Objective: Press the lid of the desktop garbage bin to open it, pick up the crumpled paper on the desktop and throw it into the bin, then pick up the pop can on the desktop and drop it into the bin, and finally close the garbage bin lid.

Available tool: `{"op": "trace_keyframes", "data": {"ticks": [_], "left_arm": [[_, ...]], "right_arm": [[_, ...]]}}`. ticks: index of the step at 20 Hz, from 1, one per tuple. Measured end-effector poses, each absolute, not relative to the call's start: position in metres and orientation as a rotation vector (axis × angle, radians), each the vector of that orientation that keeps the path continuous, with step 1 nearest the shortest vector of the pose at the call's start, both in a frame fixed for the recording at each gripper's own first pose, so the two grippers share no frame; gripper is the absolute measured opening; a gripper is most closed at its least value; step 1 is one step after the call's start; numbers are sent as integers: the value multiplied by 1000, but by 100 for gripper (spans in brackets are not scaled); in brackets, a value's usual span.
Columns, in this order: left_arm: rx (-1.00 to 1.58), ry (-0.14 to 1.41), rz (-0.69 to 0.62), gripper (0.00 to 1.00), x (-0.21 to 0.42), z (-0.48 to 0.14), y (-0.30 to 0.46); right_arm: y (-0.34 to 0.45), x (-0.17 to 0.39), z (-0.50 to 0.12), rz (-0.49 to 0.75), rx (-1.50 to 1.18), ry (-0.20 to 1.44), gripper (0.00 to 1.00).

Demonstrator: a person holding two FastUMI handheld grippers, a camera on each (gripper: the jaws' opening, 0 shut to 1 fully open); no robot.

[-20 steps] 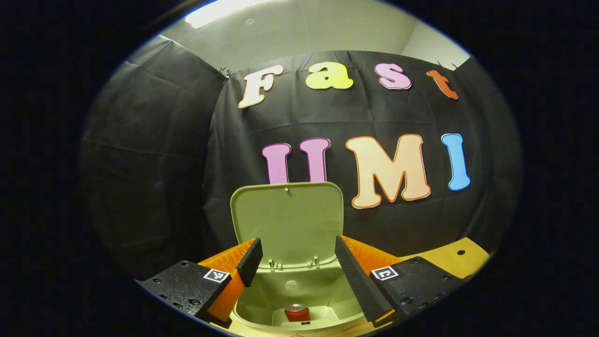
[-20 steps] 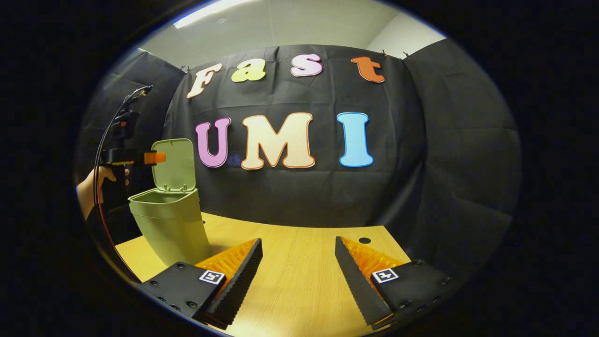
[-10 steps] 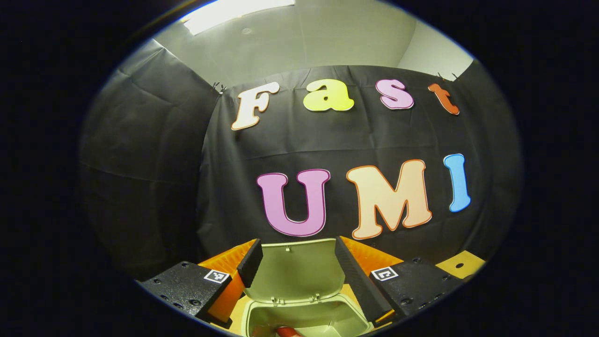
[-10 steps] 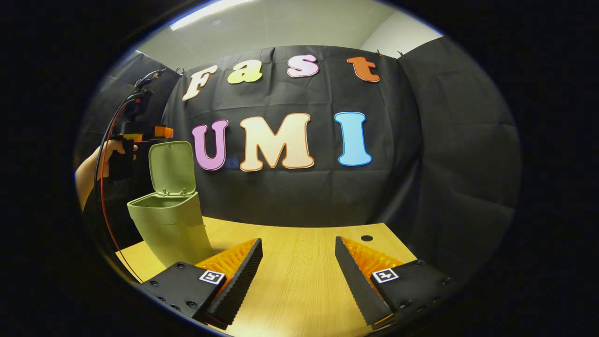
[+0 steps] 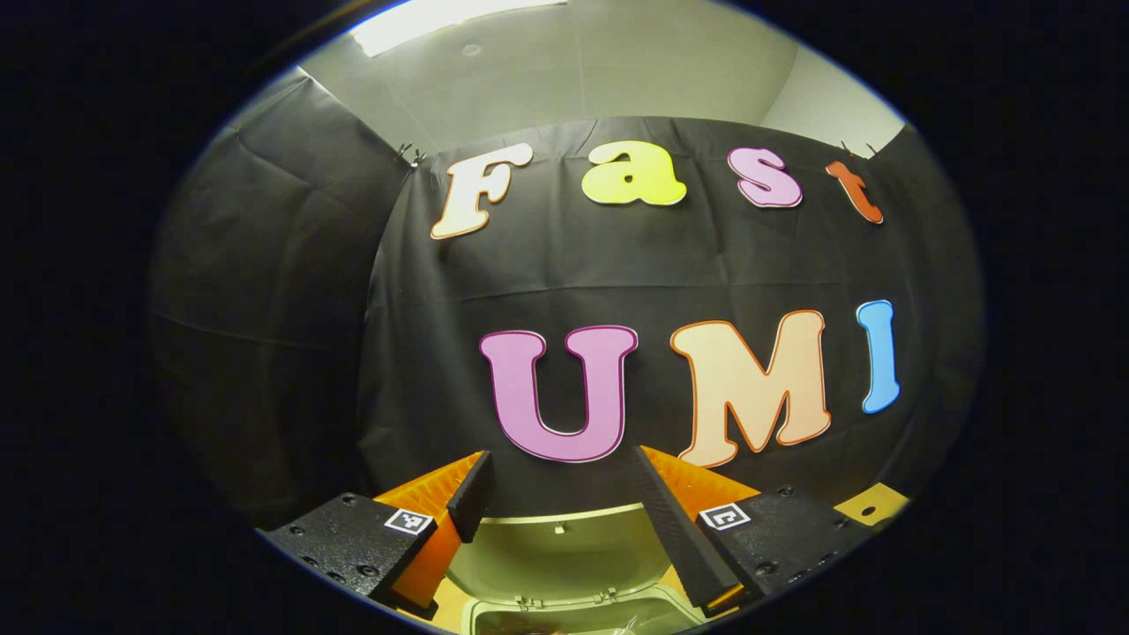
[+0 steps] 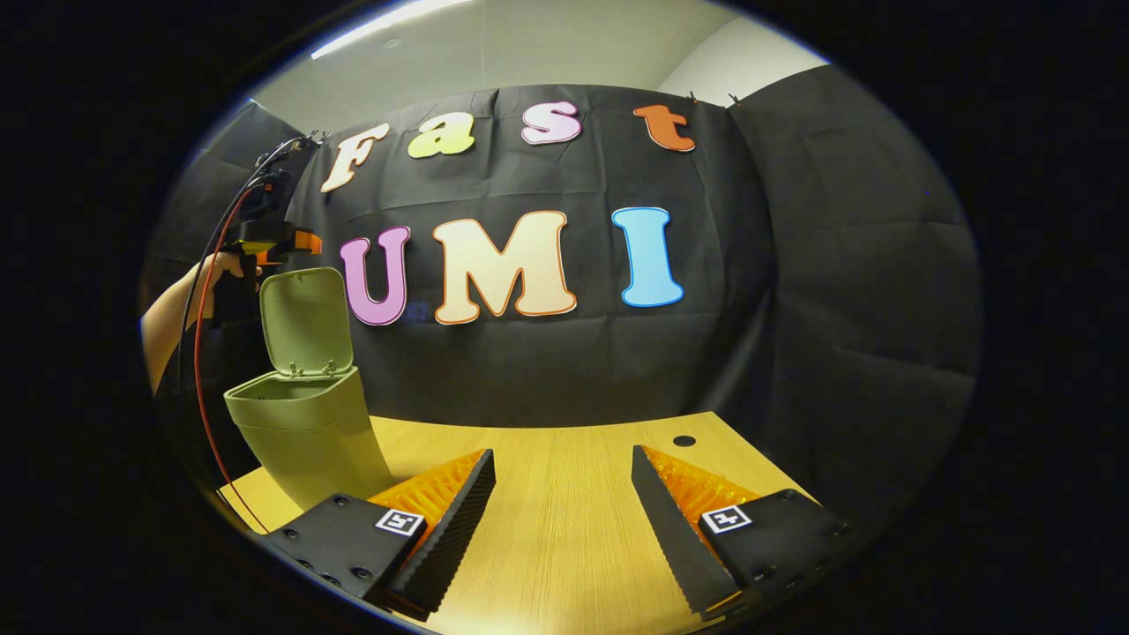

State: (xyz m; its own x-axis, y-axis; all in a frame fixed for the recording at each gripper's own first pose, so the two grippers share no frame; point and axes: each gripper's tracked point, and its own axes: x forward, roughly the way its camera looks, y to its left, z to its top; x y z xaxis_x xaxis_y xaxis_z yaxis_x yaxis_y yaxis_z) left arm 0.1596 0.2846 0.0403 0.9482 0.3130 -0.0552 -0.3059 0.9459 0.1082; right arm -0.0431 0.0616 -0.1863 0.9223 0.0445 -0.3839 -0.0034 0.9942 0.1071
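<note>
The pale green bin (image 6: 304, 437) stands on the wooden table's left side with its lid (image 6: 302, 319) raised upright. In the left gripper view the lid (image 5: 560, 547) fills the bottom between my left gripper (image 5: 562, 494), which is open and empty, level with the lid's top edge. The bin's rim (image 5: 573, 610) shows below it, with a scrap of white inside at the very bottom. In the right gripper view the left gripper (image 6: 287, 240) is held by a hand just above and behind the lid's top. My right gripper (image 6: 562, 494) hangs open and empty over the table.
The wooden table (image 6: 564, 547) stretches under the right gripper, with a small round hole (image 6: 684, 440) near its back edge. A red cable (image 6: 201, 353) hangs from the left gripper down the bin's left side. Black cloth walls close the booth behind.
My left gripper has risen from over the bin's opening to the top edge of the lid; the red can inside has dropped out of view. The right gripper has drifted slightly rightward.
</note>
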Motion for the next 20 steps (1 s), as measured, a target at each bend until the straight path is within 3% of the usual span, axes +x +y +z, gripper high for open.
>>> {"op": "trace_keyframes", "data": {"ticks": [8, 20], "left_arm": [[94, 106, 315, 95, 142, 22, 280], [69, 175, 344, 94, 63, -9, 242]], "right_arm": [[65, -38, -178, 64, 90, 392, 98], [64, -29, -169, 204, 105, 374, 98]]}}
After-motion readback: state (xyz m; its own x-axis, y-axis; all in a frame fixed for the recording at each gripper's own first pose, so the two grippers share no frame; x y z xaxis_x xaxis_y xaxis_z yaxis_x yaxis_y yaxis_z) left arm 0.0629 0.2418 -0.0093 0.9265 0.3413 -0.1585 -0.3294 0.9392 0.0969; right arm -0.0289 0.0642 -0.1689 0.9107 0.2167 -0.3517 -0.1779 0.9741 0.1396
